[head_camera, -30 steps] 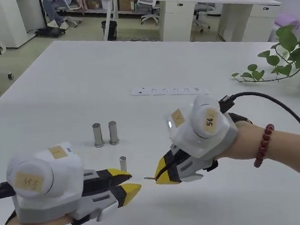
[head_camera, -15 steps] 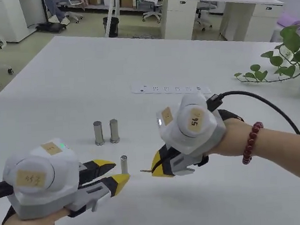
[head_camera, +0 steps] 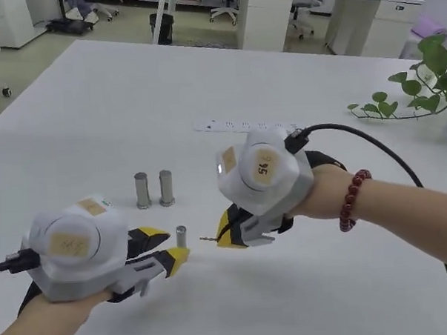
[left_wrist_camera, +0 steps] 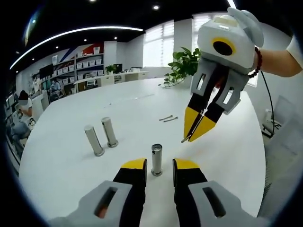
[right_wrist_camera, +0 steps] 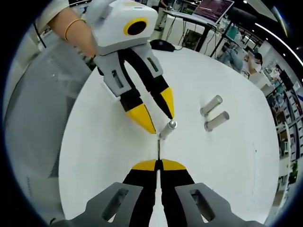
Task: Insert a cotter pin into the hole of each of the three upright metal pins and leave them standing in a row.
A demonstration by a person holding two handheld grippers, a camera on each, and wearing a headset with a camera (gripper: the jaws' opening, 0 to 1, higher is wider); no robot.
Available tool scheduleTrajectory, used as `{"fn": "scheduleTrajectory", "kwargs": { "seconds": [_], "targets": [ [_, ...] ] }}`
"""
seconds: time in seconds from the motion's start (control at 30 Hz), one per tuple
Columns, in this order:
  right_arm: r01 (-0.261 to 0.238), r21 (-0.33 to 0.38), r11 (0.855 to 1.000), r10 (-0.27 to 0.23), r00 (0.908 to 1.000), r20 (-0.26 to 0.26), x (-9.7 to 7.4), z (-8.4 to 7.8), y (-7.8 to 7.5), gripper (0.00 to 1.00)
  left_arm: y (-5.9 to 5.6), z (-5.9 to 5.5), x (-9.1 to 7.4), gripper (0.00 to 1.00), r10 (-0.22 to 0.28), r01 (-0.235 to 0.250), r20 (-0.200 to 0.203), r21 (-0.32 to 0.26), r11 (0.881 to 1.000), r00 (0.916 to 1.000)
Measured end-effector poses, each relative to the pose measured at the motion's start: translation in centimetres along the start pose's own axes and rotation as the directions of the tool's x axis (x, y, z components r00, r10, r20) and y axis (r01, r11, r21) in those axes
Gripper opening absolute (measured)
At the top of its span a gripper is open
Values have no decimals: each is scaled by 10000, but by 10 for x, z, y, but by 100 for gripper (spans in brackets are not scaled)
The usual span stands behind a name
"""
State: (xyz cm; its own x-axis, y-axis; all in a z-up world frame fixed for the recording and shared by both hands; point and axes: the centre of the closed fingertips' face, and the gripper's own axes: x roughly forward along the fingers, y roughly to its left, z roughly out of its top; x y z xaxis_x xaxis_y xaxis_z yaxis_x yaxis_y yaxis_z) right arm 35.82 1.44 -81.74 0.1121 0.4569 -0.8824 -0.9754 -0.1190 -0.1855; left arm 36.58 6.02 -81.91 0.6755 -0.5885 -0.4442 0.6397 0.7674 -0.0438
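Cotter pin clamped in right tongs, tip just beside metal pin

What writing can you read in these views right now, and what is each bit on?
"56": handwritten on the right sticker, on the back of the right hand-held gripper, head view.
Left sticker, on the left hand-held gripper: handwriting too blurred to read.
Small sticker beside the "56": nothing legible.
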Motion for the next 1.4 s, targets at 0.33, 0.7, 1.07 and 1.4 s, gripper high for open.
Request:
{"fn": "scheduleTrajectory", "kwargs": {
  "seconds": [0.33, 0.7, 1.07, 1.4],
  "targets": [
    [64, 202, 9998, -63, 10000, -32, 8, 3, -10, 2, 4, -4, 10, 16, 2, -3, -83, -69, 10000, 10000],
    [-1, 405, 9992, 4, 10000, -71, 15, 3, -15, 3, 4, -4, 17, 11, -71, 72, 22, -501, 9987, 10000],
    [-45, 401, 9992, 47, 10000, -34, 18, 8, -15, 3, 6, -5, 18, 8, -37, 41, 71, -525, 9986, 10000],
    [-106, 2, 9999, 106, 9985, -535, 20, 7, -14, 3, 6, -5, 18, 8, 15, -5, 162, -597, 9982, 9999]
  ]
}}
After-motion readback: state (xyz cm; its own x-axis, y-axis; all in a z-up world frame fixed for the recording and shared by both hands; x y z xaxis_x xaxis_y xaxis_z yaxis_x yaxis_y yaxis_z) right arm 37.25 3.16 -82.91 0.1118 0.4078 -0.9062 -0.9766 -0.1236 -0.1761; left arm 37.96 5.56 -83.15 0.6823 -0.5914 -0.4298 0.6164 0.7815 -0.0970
